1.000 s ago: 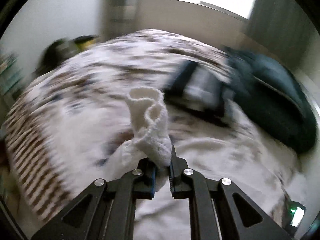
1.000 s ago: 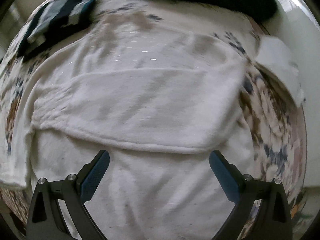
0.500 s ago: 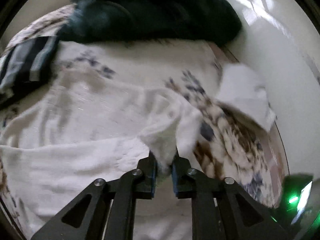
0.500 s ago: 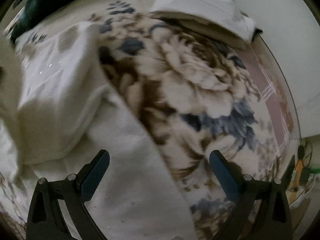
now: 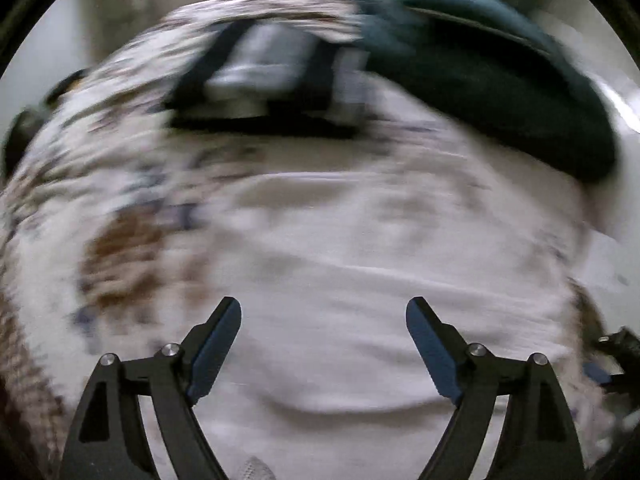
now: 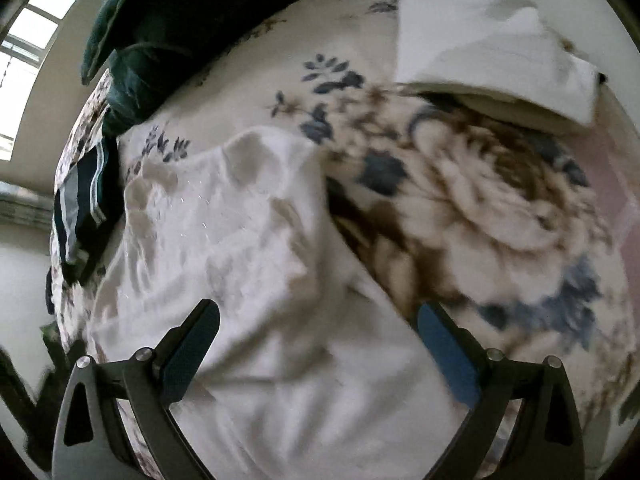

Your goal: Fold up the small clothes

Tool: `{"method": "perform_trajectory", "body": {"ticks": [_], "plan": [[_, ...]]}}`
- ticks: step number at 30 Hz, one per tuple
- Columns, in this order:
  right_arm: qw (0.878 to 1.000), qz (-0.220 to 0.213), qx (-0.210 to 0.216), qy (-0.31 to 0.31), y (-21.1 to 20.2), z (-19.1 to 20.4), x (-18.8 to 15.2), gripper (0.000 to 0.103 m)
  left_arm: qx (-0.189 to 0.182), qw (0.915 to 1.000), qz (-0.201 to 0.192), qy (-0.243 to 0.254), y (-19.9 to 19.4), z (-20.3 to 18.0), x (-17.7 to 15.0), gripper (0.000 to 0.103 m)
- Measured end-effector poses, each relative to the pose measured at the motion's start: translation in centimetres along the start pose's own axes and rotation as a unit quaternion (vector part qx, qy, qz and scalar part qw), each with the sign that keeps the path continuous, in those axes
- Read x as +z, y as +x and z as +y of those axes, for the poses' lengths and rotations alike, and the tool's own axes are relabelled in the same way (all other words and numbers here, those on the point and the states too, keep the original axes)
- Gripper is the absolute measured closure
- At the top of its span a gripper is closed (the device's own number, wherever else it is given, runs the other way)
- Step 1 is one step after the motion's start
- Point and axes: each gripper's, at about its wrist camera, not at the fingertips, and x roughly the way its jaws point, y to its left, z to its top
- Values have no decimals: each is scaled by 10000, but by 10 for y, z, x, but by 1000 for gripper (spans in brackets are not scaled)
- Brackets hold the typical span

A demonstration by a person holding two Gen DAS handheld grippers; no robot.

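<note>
A white knit garment (image 5: 340, 280) lies spread on the flowered bedspread (image 5: 120, 240); the left wrist view is blurred. My left gripper (image 5: 324, 312) is open and empty just above the garment. In the right wrist view the same garment (image 6: 240, 260) lies partly folded, its right edge laid over itself. My right gripper (image 6: 320, 320) is open and empty above the garment's right edge, with its right finger (image 6: 444, 344) over the bedspread (image 6: 500, 208).
A dark green pillow (image 5: 500, 72) (image 6: 180, 12) lies at the head of the bed. A dark striped garment (image 5: 272, 72) (image 6: 80, 208) lies beyond the white one. A folded white cloth (image 6: 488, 52) sits at the bed's far right by the wall.
My left gripper has opened and let go of the white garment's corner, which now lies on the garment. Both views have swung; the right gripper stays open.
</note>
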Motion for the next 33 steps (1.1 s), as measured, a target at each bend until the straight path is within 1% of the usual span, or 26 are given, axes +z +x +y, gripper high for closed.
{"method": "perform_trajectory", "body": {"ticks": [1, 2, 3, 4, 5, 7, 8, 9, 10, 12, 13, 15, 17, 18, 19, 20, 21, 22, 24, 26, 27, 29, 31, 32, 33], "plan": [[9999, 84, -55, -25, 9, 3, 4, 3, 224, 9996, 67, -162, 7, 23, 0, 18], [9996, 258, -141, 17, 27, 7, 9, 17, 384, 9986, 151, -322, 14, 43, -1, 16], [9989, 447, -127, 69, 42, 11, 10, 56, 502, 9975, 201, -452, 19, 59, -3, 12], [9983, 548, -196, 58, 50, 12, 11, 81, 575, 9966, 231, -545, 24, 70, -5, 11], [9981, 508, -345, 6, 52, 17, 8, 93, 625, 9953, 271, -688, 29, 82, -7, 11], [9979, 112, -537, -348, 38, 30, 0, 94, 658, 9932, 287, -913, 34, 99, -8, 11], [9952, -137, -768, -590, 26, 37, -5, 95, 675, 9925, 286, -973, 36, 102, -6, 11], [9941, -258, -914, -526, 19, 33, -8, 95, 686, 9916, 285, -1062, 38, 107, -6, 11], [9935, -289, -1012, -441, 17, 28, -7, 95, 679, 9908, 293, -1132, 42, 110, -5, 11], [9894, -185, -1438, -71, 20, 2, -8, 95, 621, 9902, 317, -1211, 48, 109, -1, 11], [9883, -48, -1522, -15, 25, -6, -9, 95, 619, 9902, 331, -1208, 52, 109, 2, 11], [9881, 139, -1532, 20, 31, -16, -11, 95, 512, 9912, 387, -1154, 62, 102, 10, 11], [9906, 291, -1338, -20, 37, -14, -12, 95, 510, 9931, 397, -978, 69, 90, 20, 11], [9901, 351, -1355, -105, 39, -10, -11, 93, 495, 9942, 388, -874, 73, 85, 25, 11], [9898, 411, -1360, -134, 41, -8, -10, 90, 476, 9950, 366, -795, 76, 81, 30, 11], [9881, 543, -1432, -134, 45, -6, -8, 81, 525, 9959, 341, -652, 81, 73, 36, 11], [9863, 575, -1542, -97, 47, -6, -6, 72, 570, 9961, 353, -568, 85, 69, 40, 11], [9859, 534, -1584, -74, 45, -6, -5, 69, 619, 9965, 385, -413, 94, 61, 46, 11], [9865, 311, -1609, 3, 37, -4, -2, 55, 799, 9954, 505, -144, 118, 52, 56, 11], [9864, 98, -1641, -24, 27, 1, -1, 48, 896, 9937, 677, 14, 137, 50, 62, 11], [9872, 34, -1592, -82, 24, 5, -2, 47, 867, 9933, 758, 16, 143, 52, 64, 11], [9886, 2, -1494, -213, 22, 11, -3, 46, 714, 9942, 793, -102, 142, 59, 66, 11], [9903, -30, -1353, -315, 19, 18, -4, 37, 627, 9955, 697, -159, 125, 63, 66, 11], [9906, -24, -1307, -401, 17, 21, -3, 29, 590, 9962, 629, -157, 114, 64, 65, 11], [9882, -51, -1426, -562, 17, 28, -4, 23, 556, 9967, 567, -138, 102, 64, 63, 11]]}}
